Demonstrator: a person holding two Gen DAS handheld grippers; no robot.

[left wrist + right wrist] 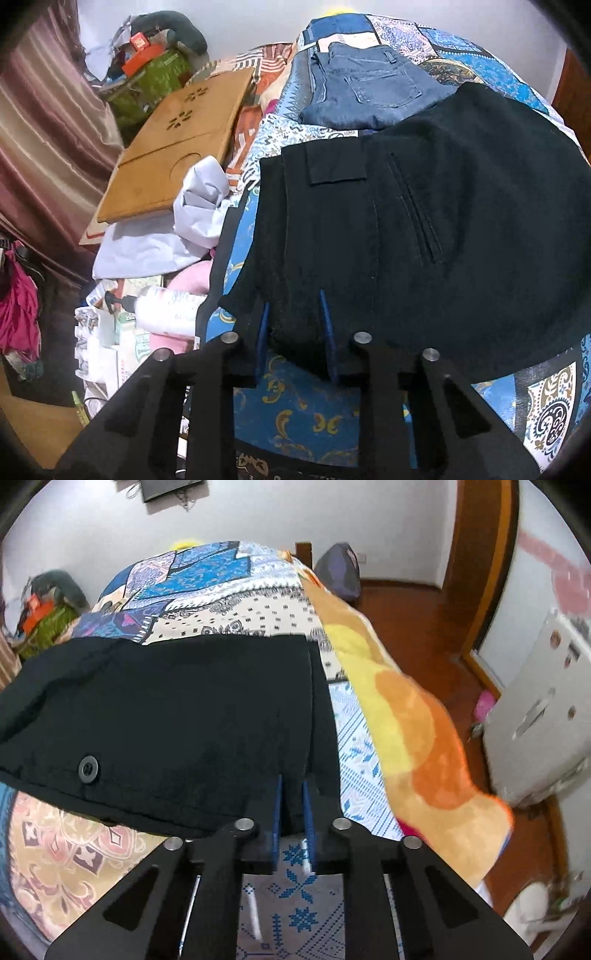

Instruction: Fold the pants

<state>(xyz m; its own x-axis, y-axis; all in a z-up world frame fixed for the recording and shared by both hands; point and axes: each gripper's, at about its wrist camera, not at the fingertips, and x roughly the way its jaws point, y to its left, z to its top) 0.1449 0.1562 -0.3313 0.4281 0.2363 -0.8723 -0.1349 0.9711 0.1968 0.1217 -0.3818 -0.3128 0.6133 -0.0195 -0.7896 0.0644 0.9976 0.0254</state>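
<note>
— On bedspread (pixel 295 406): item, black pants (pixel 424 229), lying crosswise before both grippers; folded jeans (pixel 365 92) beyond. Position of tongs?

— Left gripper (pixel 295 314): at waist end, jaws partly apart, near hem between them; grip uncertain. Right gripper (pixel 293 794): at opposite end, jaws narrow, pinching pants' edge.

— Governing relation?

— Long axis runs gripper to gripper; each holds its own end, equally near. Judged: fold carries one end across.

left gripper (pixel 293 301): black linkage, blue pads, silver pins | right gripper (pixel 293 784): same
</note>
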